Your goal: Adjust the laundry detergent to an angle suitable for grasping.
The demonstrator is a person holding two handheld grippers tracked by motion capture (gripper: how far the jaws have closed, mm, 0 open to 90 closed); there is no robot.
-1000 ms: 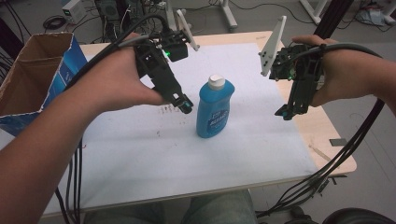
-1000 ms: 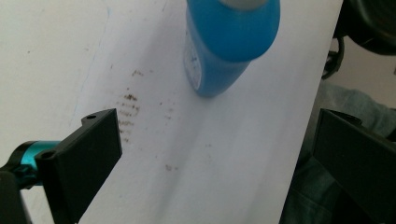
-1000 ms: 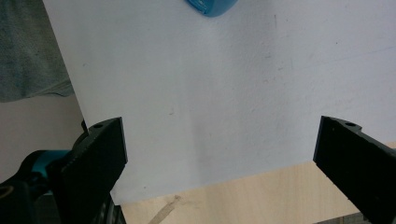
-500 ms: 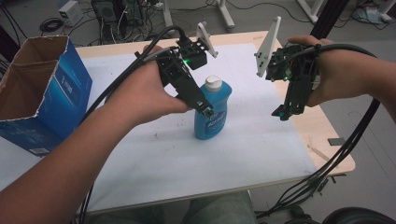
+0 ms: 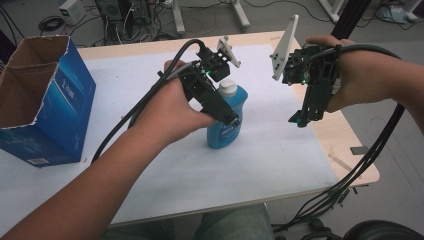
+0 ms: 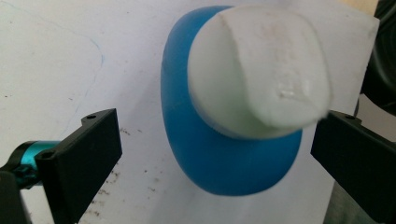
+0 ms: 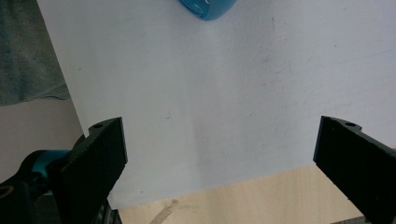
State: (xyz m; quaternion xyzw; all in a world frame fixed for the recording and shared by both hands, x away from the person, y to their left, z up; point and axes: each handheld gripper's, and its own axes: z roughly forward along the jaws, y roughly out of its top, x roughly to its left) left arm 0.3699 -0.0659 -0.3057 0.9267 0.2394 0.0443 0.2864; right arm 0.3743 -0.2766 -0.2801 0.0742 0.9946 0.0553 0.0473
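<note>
Blue bottle (image 5: 227, 122) with white cap (image 5: 228, 88) stands upright mid-counter on the white sheet (image 5: 165, 165). Left tongs (image 5: 231, 118) sit over it from the left, tips down at the bottle's body. In the left gripper view the jaws are spread wide, one on each side of the bottle (image 6: 224, 158), cap (image 6: 261, 70) between and above them; no contact visible, so open, not gripping.

Right tongs (image 5: 296, 120) hang well apart to the right of the bottle, over the sheet near the counter (image 5: 350, 145) edge, tips pointing down. The right gripper view shows the jaws wide open over bare sheet, nothing between them; bottle base (image 7: 208, 8) at the top edge.

Blue cardboard box (image 5: 42, 100), top open, at the left end of the counter.
</note>
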